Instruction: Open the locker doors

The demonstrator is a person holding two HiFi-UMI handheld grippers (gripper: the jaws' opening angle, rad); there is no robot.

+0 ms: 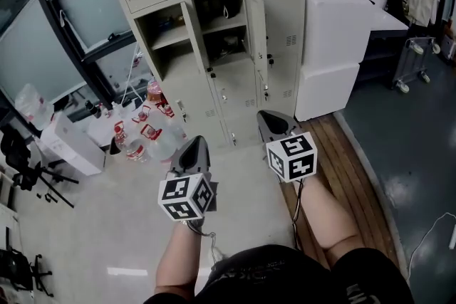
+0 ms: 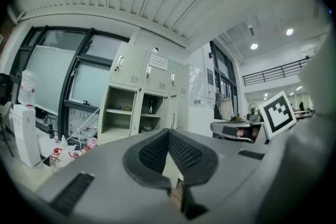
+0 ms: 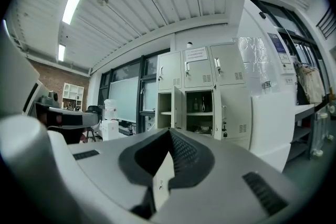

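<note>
The beige locker cabinet (image 1: pixel 214 85) stands ahead of me. Two middle-row compartments are open: the left one (image 1: pixel 165 35) and the centre one (image 1: pixel 222 28), whose door (image 1: pixel 256 25) swings out to the right. The upper and lower doors look closed. My left gripper (image 1: pixel 195 144) and right gripper (image 1: pixel 266 115) both hang well short of the cabinet, shut and holding nothing. In the left gripper view the gripper (image 2: pixel 168 132) points at the lockers (image 2: pixel 142 97). The right gripper (image 3: pixel 169 131) faces the open compartments (image 3: pixel 199 107) in its own view.
Several water bottles (image 1: pixel 146 132) lie on the floor left of the cabinet. White boxes (image 1: pixel 331 60) stand against its right side. A wooden strip (image 1: pixel 349 167) runs along the floor on the right. A white box (image 1: pixel 71 146) and a tripod (image 1: pixel 28 167) sit at far left.
</note>
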